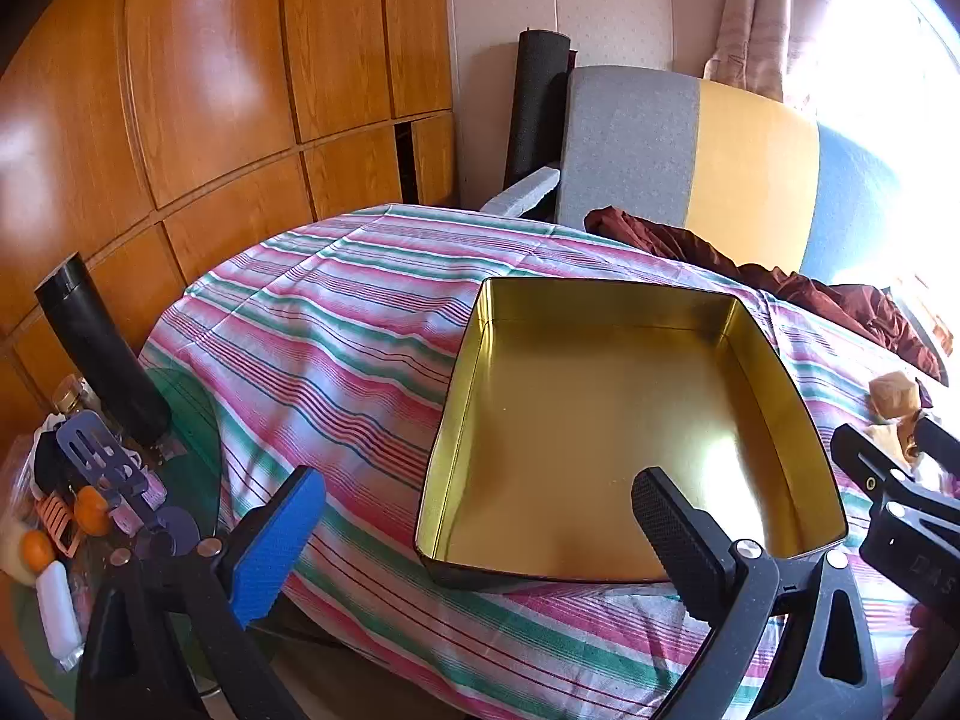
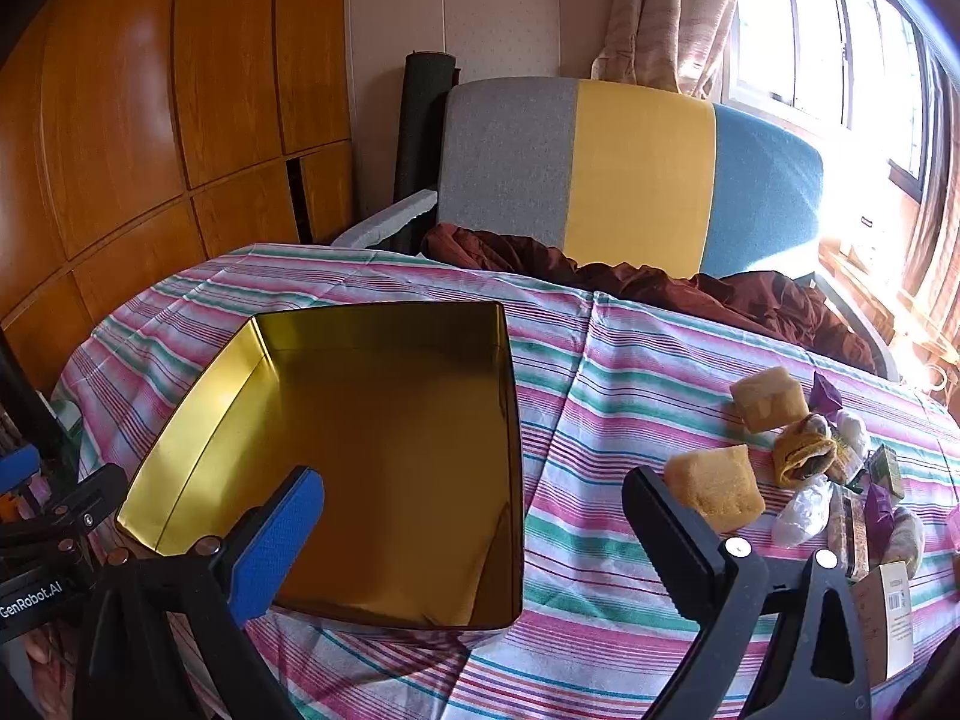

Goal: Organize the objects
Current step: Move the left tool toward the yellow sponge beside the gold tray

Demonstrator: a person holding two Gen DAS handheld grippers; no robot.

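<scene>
An empty gold tin box (image 1: 618,408) lies open on the striped tablecloth (image 1: 336,330). My left gripper (image 1: 480,476) hovers open over the tin's near edge, with nothing between its blue and black pads. In the right wrist view the tin (image 2: 390,420) sits at left. My right gripper (image 2: 474,476) is open above its near right corner, and nothing is in it. A pile of snacks lies to the right of it: yellow wrapped cakes (image 2: 717,489), a clear packet (image 2: 801,513), purple packets (image 2: 825,390) and a small carton (image 2: 888,612).
A grey, yellow and blue chair (image 2: 636,180) with a dark red cloth (image 2: 690,288) stands behind the table. A wooden wardrobe (image 1: 210,90) fills the left. Beside the table, a glass side table holds a black flask (image 1: 99,354), oranges (image 1: 91,510) and clutter.
</scene>
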